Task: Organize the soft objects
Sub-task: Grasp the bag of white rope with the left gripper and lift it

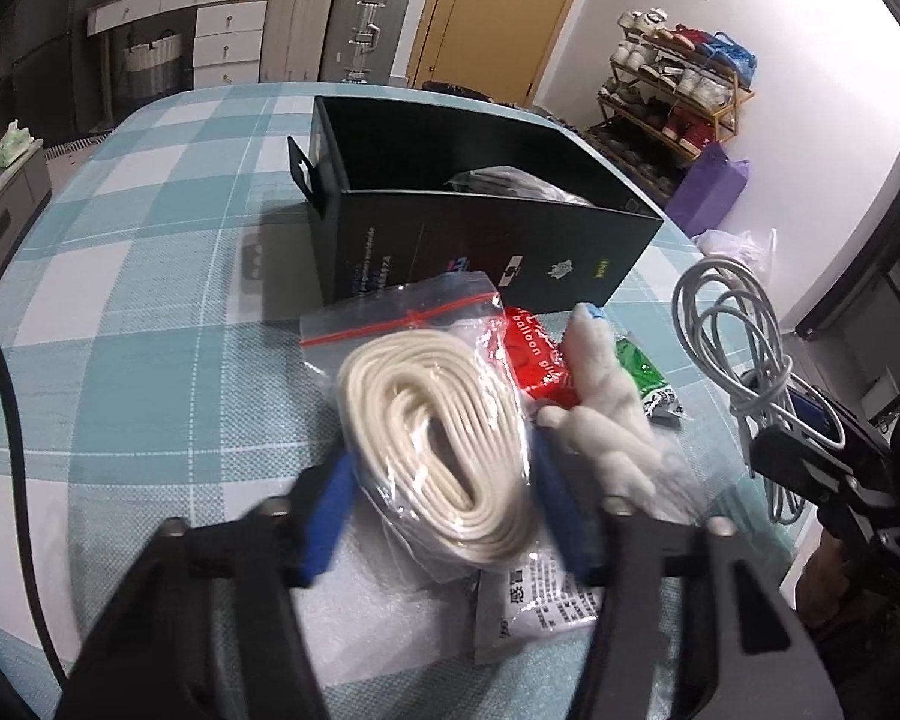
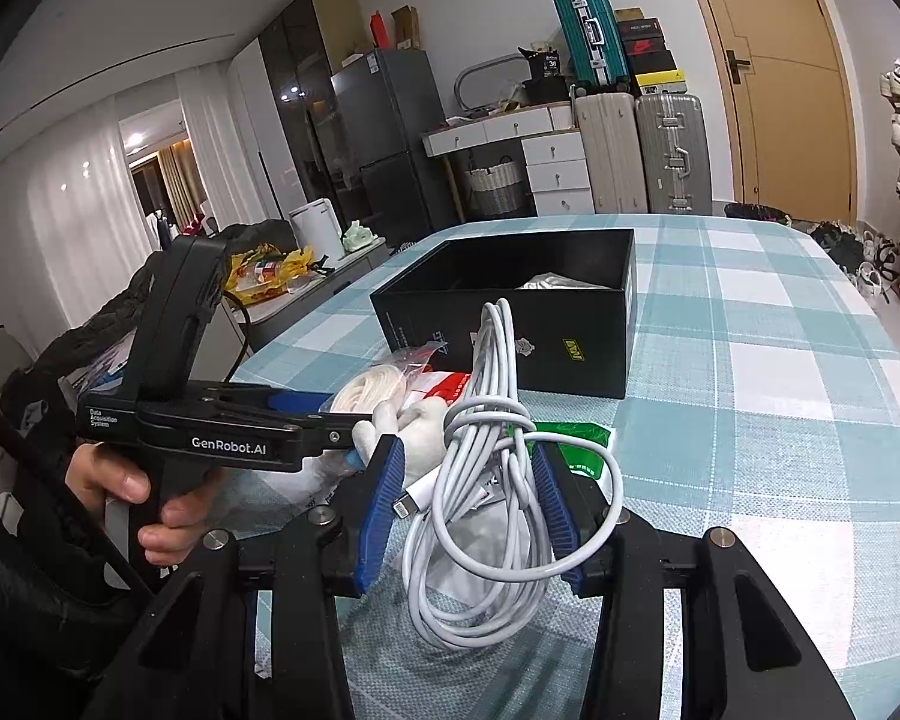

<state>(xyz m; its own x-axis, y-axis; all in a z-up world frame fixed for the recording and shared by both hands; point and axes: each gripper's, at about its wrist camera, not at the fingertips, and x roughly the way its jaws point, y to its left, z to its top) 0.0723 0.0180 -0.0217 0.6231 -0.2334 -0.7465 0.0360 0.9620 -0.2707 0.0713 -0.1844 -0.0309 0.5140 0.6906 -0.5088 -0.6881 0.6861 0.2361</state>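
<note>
My left gripper (image 1: 444, 480) is closed around a clear zip bag with a coil of cream rope (image 1: 444, 438), just above the table. My right gripper (image 2: 468, 480) is shut on a bundled white charging cable (image 2: 486, 480), held up over the table; the cable also shows in the left wrist view (image 1: 744, 354). An open black box (image 1: 480, 210) stands behind, with a bagged item inside; it also shows in the right wrist view (image 2: 510, 306). A white glove (image 1: 606, 414), a red balloon pack (image 1: 537, 360) and a green packet (image 1: 645, 375) lie between the grippers.
The table has a teal and white checked cloth (image 1: 150, 300). A white printed pouch (image 1: 534, 606) and foam sheet lie under the left gripper. Suitcases, drawers, a door and a shoe rack (image 1: 672, 96) stand beyond the table.
</note>
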